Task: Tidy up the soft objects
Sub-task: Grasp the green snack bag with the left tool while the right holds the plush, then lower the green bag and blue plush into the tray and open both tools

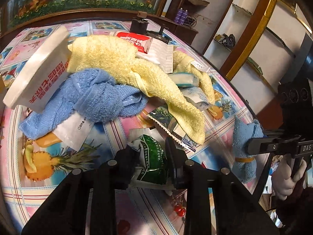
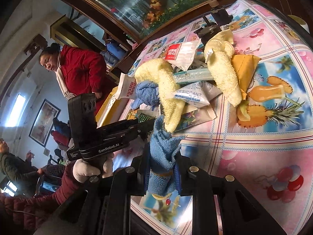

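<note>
Left claw (image 1: 150,156) is clamped on a green packet (image 1: 151,160), right claw (image 2: 162,173) on a banded blue cloth (image 2: 161,156); towels and packets remain heaped mid-worktop (image 1: 195,205), mostly unsorted.

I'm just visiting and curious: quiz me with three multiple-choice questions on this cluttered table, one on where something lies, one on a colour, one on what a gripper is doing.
1. Where does the yellow towel lie?
A. partly over the blue towel
B. on the floor
C. inside a box

2. What colour is the rolled cloth in the right gripper?
A. red
B. light blue
C. green

3. What is the left gripper doing?
A. hanging open
B. clamping a green packet
C. holding a bottle

Answers: 1 A, it drapes over the blue one in the pile. 2 B, light blue terry with a yellow band. 3 B, both fingers press the crumpled packet.
</note>
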Tool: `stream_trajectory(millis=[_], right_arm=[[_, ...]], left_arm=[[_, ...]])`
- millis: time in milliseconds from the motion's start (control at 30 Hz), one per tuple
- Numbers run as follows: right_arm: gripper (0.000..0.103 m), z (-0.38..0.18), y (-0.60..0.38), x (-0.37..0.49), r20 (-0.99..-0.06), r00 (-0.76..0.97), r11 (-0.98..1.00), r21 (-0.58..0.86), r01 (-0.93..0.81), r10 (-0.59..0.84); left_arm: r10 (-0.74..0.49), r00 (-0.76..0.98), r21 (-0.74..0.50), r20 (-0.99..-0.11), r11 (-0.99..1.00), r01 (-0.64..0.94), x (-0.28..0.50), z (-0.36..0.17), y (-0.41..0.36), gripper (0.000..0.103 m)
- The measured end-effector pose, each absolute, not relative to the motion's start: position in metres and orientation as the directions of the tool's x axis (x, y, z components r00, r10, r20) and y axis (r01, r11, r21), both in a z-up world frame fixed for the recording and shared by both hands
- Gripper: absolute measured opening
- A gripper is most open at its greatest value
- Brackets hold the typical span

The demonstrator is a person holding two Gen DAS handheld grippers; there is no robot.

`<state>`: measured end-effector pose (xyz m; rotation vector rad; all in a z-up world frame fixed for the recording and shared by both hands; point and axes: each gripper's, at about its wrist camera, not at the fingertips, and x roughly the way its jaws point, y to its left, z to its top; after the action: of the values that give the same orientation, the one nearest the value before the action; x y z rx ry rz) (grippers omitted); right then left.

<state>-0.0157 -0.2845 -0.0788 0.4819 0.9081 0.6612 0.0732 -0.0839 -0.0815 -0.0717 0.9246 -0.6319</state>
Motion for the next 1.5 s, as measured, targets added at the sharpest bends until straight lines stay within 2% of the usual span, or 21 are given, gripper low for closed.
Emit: stream_trajectory(millis=[300, 500, 733, 900, 1067, 1167, 1200, 1233, 1267, 1300, 1400, 1500], right_arm=[[0.022, -0.037, -0.247, -0.026, -0.514, 0.452, 0.682, 0.598, -0.420, 0.729], [0.022, -0.007, -0.193, -0.016, -0.499, 0.410, 0.645, 0.562, -0.518, 0.763], [0.022, 0.006, -0.092, 0.023, -0.502, 0.292, 0.563, 0.556, -0.611, 0.814], [0.022, 0.000, -0.013, 0.057, -0.553, 0.212, 0.543, 0.547, -0.637, 0.806], [0.022, -0.023, 0.054, 0.082, -0.635, 0.174, 0.572, 0.499, -0.651, 0.752], [0.025, -0.041, 0.077, 0.100, -0.673, 0.174, 0.607, 0.487, -0.628, 0.719], [0.027, -0.046, 0.080, 0.105, -0.677, 0.181, 0.618, 0.485, -0.619, 0.713], [0.036, -0.050, 0.083, 0.110, -0.681, 0.185, 0.628, 0.489, -0.606, 0.709], [0.048, -0.054, 0.085, 0.114, -0.685, 0.187, 0.638, 0.493, -0.592, 0.704], [0.051, -0.056, 0.084, 0.120, -0.686, 0.188, 0.644, 0.501, -0.579, 0.703], [0.051, -0.052, 0.076, 0.121, -0.672, 0.213, 0.646, 0.500, -0.577, 0.709], [0.051, -0.039, 0.062, 0.117, -0.661, 0.258, 0.660, 0.477, -0.580, 0.705]], left_arm=[[-0.598, 0.542, -0.401, -0.590, 0.800, 0.446, 0.023, -0.030, -0.028, 0.026], [-0.528, 0.660, -0.395, -0.535, 0.846, 0.358, 0.004, 0.013, 0.049, 0.027], [-0.292, 0.731, -0.301, -0.617, 0.946, 0.123, 0.026, 0.012, 0.151, 0.027], [-0.224, 0.706, -0.303, -0.672, 0.953, 0.014, 0.053, -0.012, 0.206, 0.027], [-0.167, 0.678, -0.281, -0.716, 0.958, -0.061, 0.079, -0.039, 0.227, 0.027], [-0.146, 0.674, -0.269, -0.724, 0.960, -0.082, 0.092, -0.044, 0.237, 0.041], [-0.150, 0.678, -0.279, -0.720, 0.956, -0.084, 0.092, -0.043, 0.241, 0.052], [-0.160, 0.687, -0.297, -0.709, 0.951, -0.085, 0.091, -0.042, 0.242, 0.060], [-0.172, 0.697, -0.317, -0.696, 0.945, -0.084, 0.088, -0.040, 0.244, 0.063], [-0.183, 0.705, -0.336, -0.685, 0.938, -0.083, 0.087, -0.039, 0.246, 0.067], [-0.199, 0.717, -0.378, -0.668, 0.921, -0.097, 0.080, -0.035, 0.249, 0.075], [-0.215, 0.725, -0.409, -0.655, 0.907, -0.100, 0.071, -0.026, 0.248, 0.075]])
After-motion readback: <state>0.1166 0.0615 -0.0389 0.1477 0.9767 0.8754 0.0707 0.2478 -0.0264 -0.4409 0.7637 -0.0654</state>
